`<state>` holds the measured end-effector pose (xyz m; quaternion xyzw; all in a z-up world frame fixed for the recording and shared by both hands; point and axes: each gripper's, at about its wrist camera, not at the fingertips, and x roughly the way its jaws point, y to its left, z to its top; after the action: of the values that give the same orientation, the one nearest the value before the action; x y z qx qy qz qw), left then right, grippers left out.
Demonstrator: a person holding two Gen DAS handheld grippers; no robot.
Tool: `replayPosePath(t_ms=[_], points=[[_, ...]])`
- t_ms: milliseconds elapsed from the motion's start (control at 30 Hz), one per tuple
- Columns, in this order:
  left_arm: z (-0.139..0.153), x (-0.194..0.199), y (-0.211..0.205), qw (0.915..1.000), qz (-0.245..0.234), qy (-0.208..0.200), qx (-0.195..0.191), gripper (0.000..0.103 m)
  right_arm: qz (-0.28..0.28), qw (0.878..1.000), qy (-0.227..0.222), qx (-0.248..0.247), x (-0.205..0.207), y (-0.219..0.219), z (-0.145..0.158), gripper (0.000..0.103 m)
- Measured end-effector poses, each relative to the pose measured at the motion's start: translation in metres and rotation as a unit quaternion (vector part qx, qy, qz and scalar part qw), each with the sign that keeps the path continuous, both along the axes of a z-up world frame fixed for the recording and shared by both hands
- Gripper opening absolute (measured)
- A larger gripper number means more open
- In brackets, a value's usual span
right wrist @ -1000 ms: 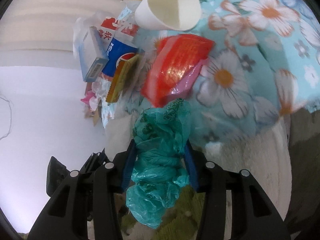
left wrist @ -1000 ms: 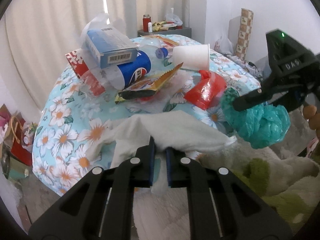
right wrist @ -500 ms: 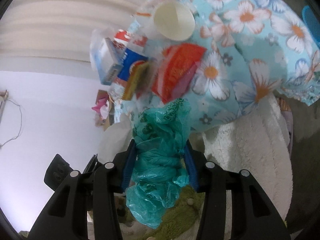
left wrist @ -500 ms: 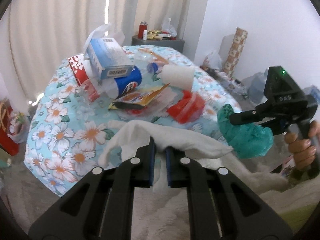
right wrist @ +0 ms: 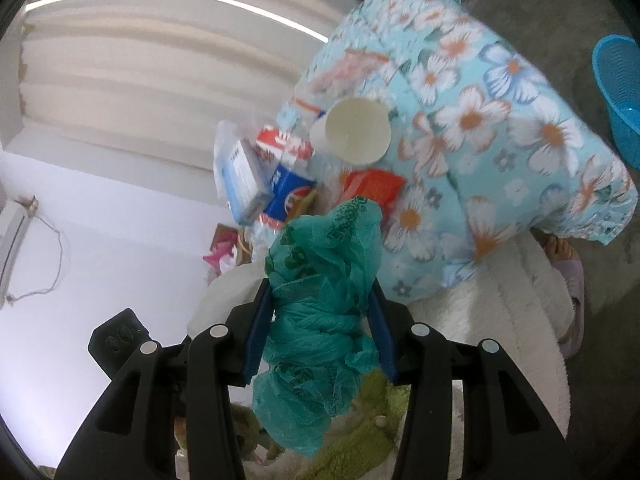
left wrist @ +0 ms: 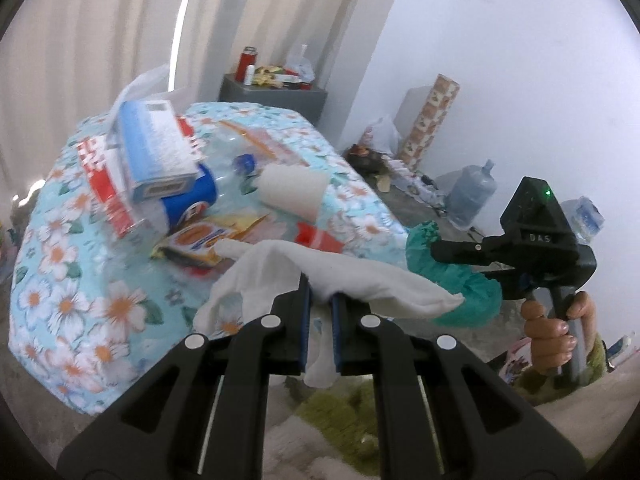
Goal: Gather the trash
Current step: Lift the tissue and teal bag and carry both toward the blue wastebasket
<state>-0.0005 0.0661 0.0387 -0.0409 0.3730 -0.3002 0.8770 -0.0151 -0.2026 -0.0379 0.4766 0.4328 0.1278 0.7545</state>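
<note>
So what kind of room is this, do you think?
Probably a lived-in room at home: curtains behind a floral tablecloth littered with trash, a grey cabinet of bottles, and a big water jug on the floor.

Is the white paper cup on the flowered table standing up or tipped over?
Tipped over: the white paper cup lies on its side, open mouth facing the right wrist camera.

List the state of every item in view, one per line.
Left tool: shut on white tissue.
Right tool: shut on green plastic bag.
Paper cup: lying on its side, empty.
Blue box: resting atop the pile.
Blue basket: on the floor.
</note>
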Motion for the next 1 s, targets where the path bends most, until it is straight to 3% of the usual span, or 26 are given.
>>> replayPosePath(t_ms=[533,1000], points=[[0.012,0.021,-0.075,0.9975,-0.07,-0.003,0.011,0.007,-0.072,0.997,-0.025,0.011,-0.024,-0.048,0.005,0.045],[0.002,0.031,-0.106,0.9958,-0.089,0.004,0.022,0.007,-0.101,0.994,-0.029,0.022,-0.032,-0.071,-0.003,0.045]])
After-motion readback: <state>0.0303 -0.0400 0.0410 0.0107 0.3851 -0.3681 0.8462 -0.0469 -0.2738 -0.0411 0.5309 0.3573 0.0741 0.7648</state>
